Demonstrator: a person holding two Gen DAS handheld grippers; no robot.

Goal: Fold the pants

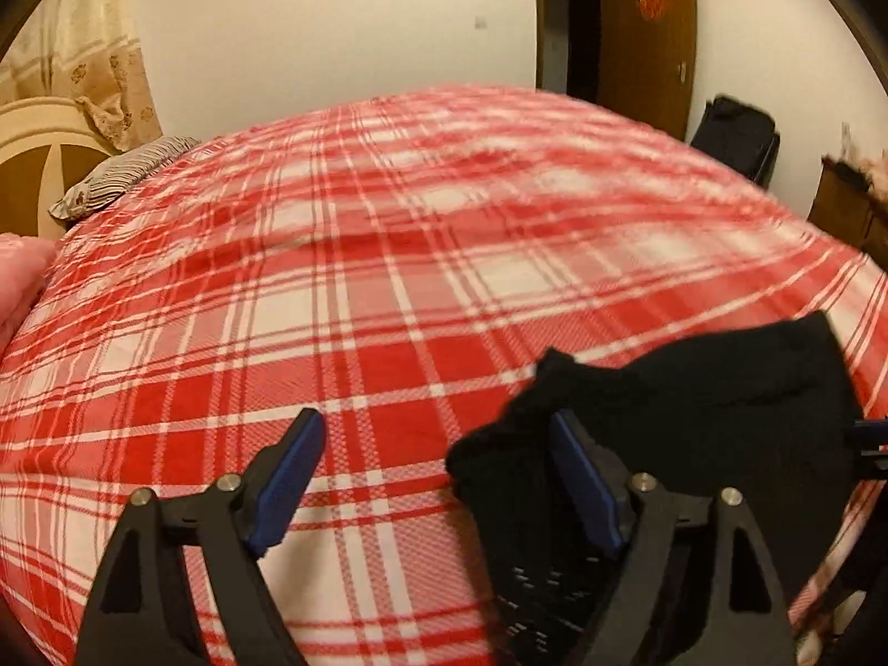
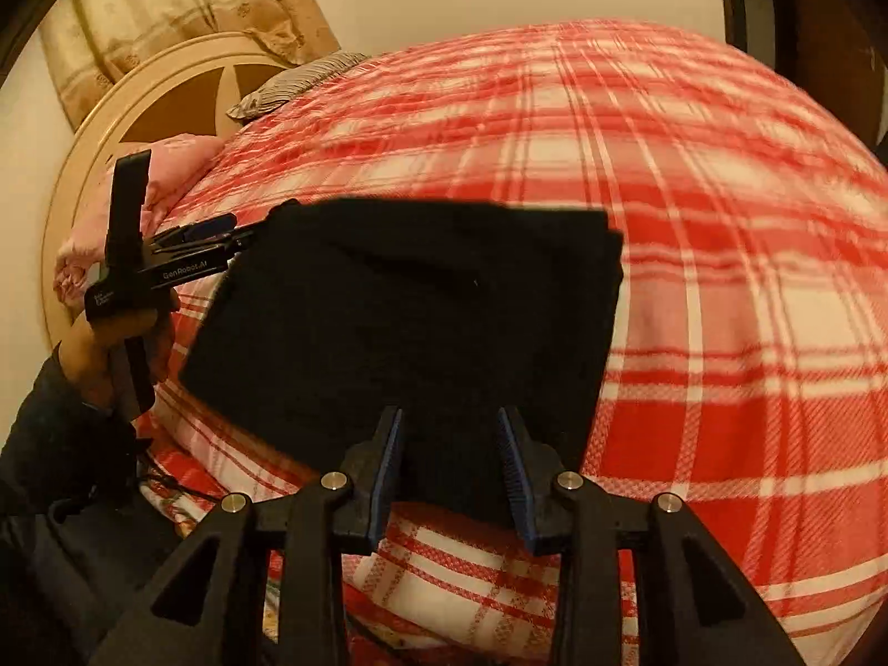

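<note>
Red plaid bedspread [image 1: 333, 277] — striped pillow [image 1: 119, 175], curtain [image 1: 89, 39], brown door [image 1: 649, 28].

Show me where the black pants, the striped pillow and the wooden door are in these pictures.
black pants [image 2: 410, 311], right wrist view, middle of the folded cloth.
striped pillow [image 1: 119, 175], left wrist view, middle of its top side.
wooden door [image 1: 649, 39], left wrist view, middle of the open panel.

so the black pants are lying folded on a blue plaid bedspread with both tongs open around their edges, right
Not quite: the bedspread is red and white plaid, not blue, as the right wrist view shows. The rest holds: the black pants lie folded on it, with the right tongs open at their near edge and the left tongs open at their left edge.
</note>
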